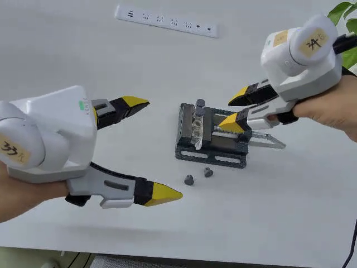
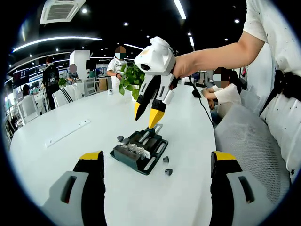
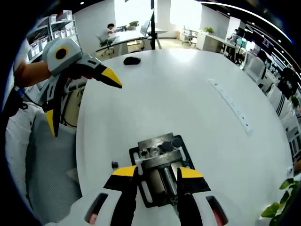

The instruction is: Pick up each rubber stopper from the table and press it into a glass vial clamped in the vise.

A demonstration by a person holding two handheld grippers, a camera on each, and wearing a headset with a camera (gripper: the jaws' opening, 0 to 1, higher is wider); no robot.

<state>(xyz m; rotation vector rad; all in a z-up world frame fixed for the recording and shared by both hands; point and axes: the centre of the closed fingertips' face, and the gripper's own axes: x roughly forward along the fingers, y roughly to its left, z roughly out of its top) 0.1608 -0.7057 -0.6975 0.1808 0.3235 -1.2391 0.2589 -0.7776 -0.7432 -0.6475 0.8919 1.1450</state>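
A small black vise (image 1: pixel 215 159) stands mid-table and clamps a row of glass vials (image 1: pixel 197 127). The far vial carries a grey rubber stopper (image 1: pixel 200 104). Two loose stoppers (image 1: pixel 189 180) (image 1: pixel 208 172) lie on the table just in front of the vise. My right gripper (image 1: pixel 230 113) hovers over the vise's right side, open by a narrow gap and holding nothing. My left gripper (image 1: pixel 156 148) is wide open to the left of the vise, also holding nothing. From the left gripper view, the vise (image 2: pixel 141 165) and both loose stoppers (image 2: pixel 165 159) lie ahead between its jaws.
A white power strip (image 1: pixel 165 20) lies at the table's far side. Green plant leaves (image 1: pixel 347 17) sit at the top right. The vise's screw handle (image 1: pixel 268 139) sticks out to the right. The table's near edge runs along the bottom. People and chairs stand beyond the table.
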